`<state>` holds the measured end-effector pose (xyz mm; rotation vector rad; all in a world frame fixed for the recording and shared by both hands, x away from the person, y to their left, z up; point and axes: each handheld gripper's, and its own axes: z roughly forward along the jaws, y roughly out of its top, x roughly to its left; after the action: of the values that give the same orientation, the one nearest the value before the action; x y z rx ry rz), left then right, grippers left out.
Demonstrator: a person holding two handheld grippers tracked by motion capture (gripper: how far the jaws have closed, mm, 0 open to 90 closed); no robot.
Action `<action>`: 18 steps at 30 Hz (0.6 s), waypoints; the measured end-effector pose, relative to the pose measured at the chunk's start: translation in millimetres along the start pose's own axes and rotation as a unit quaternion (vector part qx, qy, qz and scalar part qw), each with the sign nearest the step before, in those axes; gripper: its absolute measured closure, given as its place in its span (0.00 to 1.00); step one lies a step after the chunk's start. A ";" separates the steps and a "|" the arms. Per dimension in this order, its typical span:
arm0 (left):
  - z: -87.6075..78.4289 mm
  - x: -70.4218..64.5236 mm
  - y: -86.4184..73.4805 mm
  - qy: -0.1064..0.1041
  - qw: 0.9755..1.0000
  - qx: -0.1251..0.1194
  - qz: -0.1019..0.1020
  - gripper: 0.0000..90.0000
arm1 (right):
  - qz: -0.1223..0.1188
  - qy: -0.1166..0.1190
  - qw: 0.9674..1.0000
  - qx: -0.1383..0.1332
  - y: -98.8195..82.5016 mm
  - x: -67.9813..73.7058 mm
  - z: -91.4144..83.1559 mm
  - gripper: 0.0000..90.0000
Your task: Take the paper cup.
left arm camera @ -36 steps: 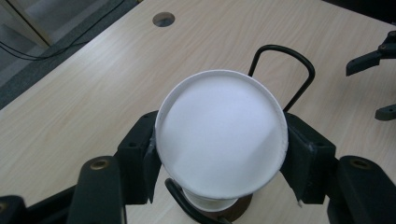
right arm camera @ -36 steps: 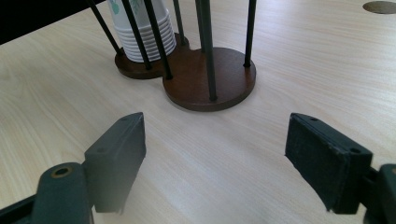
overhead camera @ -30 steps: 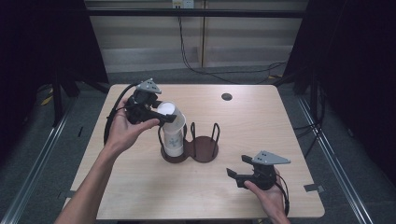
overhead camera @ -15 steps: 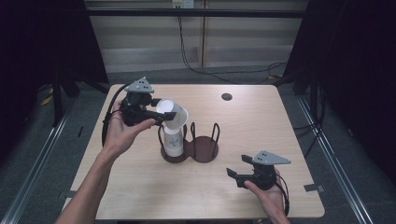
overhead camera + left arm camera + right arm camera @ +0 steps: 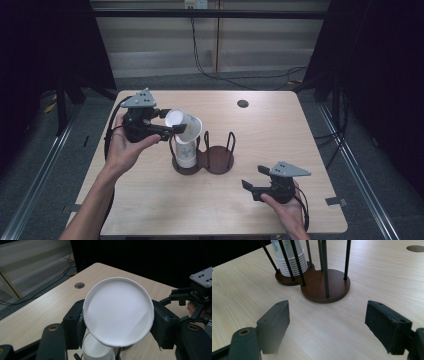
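Black tools [image 5: 172,129] — grey three-cornered top plates, brass screws, black cables.

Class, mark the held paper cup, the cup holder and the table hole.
paper cup [image 5: 117,310], left gripper view, inside bottom.
cup holder [image 5: 329,287], right gripper view, empty base disc.
table hole [image 5: 243,104], high view, centre.

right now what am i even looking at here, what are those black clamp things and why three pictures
A person sits at a wooden table and holds a hand-held two-jaw gripper in each hand; there is no robot arm. The high view looks down from above. The other two pictures come from small cameras riding on each gripper, looking along its black jaws.

On the table stands a dark brown cup holder with two round bases and thin upright rods. One side holds a stack of paper cups; the other is empty.

The left gripper is shut on a single white paper cup, tilted above the stack. The right gripper rests near the table's front edge, jaws open, holding nothing.
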<state>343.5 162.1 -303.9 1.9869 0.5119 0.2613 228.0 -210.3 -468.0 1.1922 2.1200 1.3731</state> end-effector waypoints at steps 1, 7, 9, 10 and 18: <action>-1.0 -0.4 -1.0 -0.003 1.000 -0.002 0.002 0.41 | -0.001 0.001 1.000 -0.001 0.2 0.3 0.1 0.21; -4.1 -4.5 -8.1 -0.018 1.000 -0.011 -0.002 0.41 | -0.004 0.007 1.000 -0.005 0.9 1.9 0.2 0.19; -4.6 -6.4 -10.4 -0.024 1.000 -0.011 0.003 0.41 | -0.005 0.010 1.000 -0.006 1.2 2.3 0.5 0.18; -4.6 -7.8 -11.6 -0.027 1.000 -0.011 0.002 0.41 | -0.006 0.012 1.000 -0.005 1.5 2.6 0.5 0.18; -2.9 -17.8 -20.6 -0.042 0.999 -0.008 0.007 0.41 | -0.017 0.028 0.999 -0.009 6.1 6.4 0.4 0.17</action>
<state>321.7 164.2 -320.3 1.9777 0.4394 0.1889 227.3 -203.9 -461.9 1.1176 2.1511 1.4244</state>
